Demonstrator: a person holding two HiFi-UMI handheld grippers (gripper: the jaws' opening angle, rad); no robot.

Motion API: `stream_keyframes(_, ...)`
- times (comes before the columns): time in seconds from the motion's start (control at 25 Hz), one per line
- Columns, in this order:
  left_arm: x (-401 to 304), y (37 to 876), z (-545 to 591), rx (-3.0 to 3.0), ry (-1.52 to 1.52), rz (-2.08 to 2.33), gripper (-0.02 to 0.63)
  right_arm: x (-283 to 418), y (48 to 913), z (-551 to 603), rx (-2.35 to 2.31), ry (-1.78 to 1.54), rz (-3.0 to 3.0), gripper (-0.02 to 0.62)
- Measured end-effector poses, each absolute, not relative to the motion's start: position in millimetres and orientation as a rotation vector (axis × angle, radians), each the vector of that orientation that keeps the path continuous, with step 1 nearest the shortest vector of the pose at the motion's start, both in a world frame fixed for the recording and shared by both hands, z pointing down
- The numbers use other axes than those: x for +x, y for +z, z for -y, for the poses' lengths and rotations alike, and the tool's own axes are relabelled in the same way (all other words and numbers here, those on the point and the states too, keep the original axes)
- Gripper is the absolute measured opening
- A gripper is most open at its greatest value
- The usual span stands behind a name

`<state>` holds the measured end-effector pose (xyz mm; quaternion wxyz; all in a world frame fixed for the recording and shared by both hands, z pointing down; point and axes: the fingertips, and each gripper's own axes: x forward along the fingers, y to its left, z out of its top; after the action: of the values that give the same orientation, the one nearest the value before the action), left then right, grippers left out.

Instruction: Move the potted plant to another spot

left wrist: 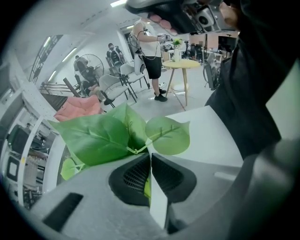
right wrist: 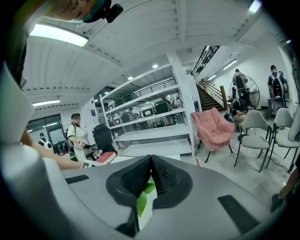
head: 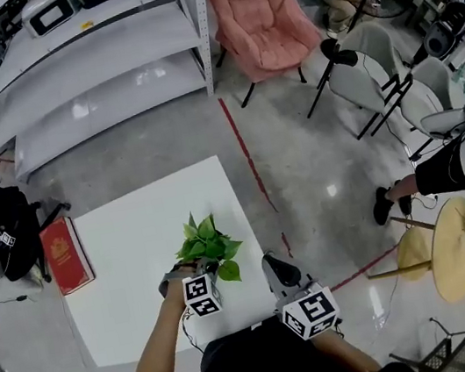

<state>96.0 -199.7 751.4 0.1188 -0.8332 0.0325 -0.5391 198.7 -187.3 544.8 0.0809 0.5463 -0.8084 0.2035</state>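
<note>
The potted plant (head: 208,245) stands near the front right edge of the white table (head: 136,242); its broad green leaves (left wrist: 101,136) hide the pot from above. My left gripper (head: 186,273) reaches in from the plant's left. In the left gripper view its jaws (left wrist: 150,157) are shut on a thin white pot rim (left wrist: 158,201), with a bit of leaf caught there too. My right gripper (head: 271,261) hovers just right of the plant and points toward the shelves. Its pads (right wrist: 151,159) meet at the tips. A sliver of white and green shows in the slit below them.
A red book (head: 64,253) lies at the table's left edge. Beyond the table stand white shelves (head: 95,62), a pink chair (head: 261,20) and grey chairs (head: 373,75). At the right a person (head: 451,164) stands by a round wooden table (head: 453,249).
</note>
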Motion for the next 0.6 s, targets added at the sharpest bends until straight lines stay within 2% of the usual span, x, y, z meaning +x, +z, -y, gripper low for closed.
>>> stream_keyframes(0.6,12,735,186,-2.498,-1.637,-0.39,0.029,119,544,187,1.391,0.573,2.518,0.012)
